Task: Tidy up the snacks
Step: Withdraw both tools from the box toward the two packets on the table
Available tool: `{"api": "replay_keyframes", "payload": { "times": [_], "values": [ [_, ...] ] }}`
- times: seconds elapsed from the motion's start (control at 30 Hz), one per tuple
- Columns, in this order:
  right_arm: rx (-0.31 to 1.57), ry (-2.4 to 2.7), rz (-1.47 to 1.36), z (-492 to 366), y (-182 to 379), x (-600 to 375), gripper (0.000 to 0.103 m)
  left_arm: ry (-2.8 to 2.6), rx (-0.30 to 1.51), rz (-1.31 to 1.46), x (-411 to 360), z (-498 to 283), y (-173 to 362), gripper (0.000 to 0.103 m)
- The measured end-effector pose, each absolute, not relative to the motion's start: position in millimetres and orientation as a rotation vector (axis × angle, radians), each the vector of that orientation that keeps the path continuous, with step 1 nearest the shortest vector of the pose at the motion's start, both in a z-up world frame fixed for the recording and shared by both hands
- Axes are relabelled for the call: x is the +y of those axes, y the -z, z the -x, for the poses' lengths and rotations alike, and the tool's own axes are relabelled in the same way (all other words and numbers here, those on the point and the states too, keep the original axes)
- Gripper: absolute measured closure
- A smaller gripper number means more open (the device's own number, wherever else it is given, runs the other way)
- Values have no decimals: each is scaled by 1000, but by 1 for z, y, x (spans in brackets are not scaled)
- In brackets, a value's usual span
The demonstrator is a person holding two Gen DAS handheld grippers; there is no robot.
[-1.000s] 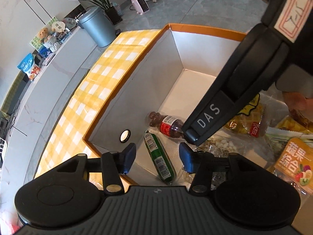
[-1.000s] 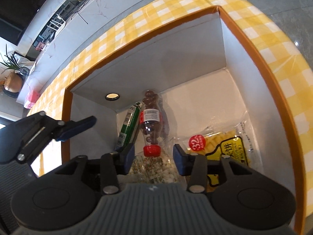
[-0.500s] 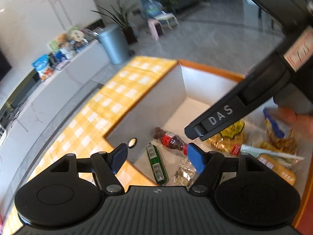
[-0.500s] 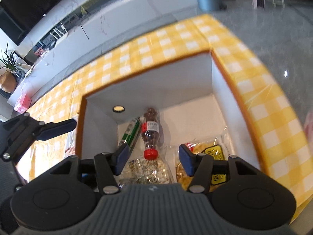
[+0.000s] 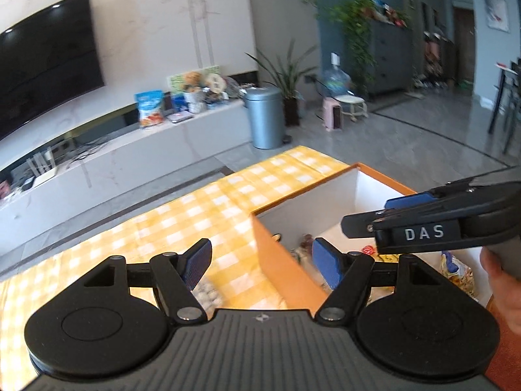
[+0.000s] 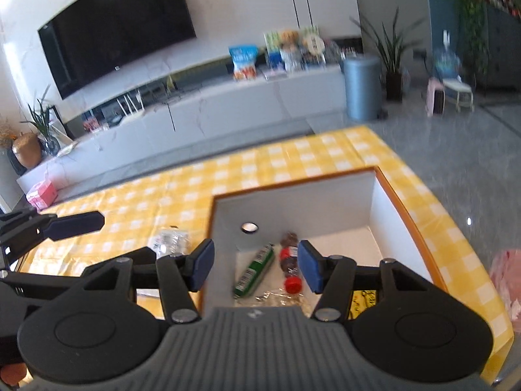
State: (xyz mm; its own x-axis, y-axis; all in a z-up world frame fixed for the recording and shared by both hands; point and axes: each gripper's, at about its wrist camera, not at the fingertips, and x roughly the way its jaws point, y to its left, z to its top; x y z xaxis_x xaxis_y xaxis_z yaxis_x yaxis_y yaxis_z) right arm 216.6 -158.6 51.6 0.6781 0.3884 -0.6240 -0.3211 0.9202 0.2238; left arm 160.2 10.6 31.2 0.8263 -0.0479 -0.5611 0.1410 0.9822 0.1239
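Observation:
An orange-rimmed white box (image 6: 384, 208) stands on the yellow checked tablecloth (image 6: 182, 195). It holds a green packet (image 6: 255, 273), a dark red-capped bottle (image 6: 289, 265), a clear bag (image 6: 276, 296) and a yellow packet (image 6: 363, 299). My right gripper (image 6: 255, 265) is open and empty above the box's near left part. My left gripper (image 5: 260, 262) is open and empty above the box's left wall (image 5: 283, 273). A clear bag of pale snacks (image 5: 208, 295) lies on the cloth left of the box; it also shows in the right wrist view (image 6: 169, 239).
Beyond the table are a white TV bench (image 6: 228, 104) with snack bags, a TV, a grey bin (image 6: 361, 88) and plants. A pink box (image 6: 40, 194) sits past the table's far left. A pink bag (image 6: 508, 280) lies right of the box.
Both grippers have risen and tilted up out of the box, so the room now fills the views. Both have opened wider. The left gripper has moved left over the box's wall.

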Motion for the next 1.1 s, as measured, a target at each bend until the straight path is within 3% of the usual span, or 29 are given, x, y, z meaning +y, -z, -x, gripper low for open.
{"api": "replay_keyframes", "payload": {
  "times": [0.5, 1.1],
  "values": [
    [588, -489, -24, -145, -39, -105, 47, -119, 579, 156, 94, -96, -16, 20],
    [659, -532, 66, -126, 15, -48, 49, -200, 649, 330, 149, -66, 33, 20]
  ]
}}
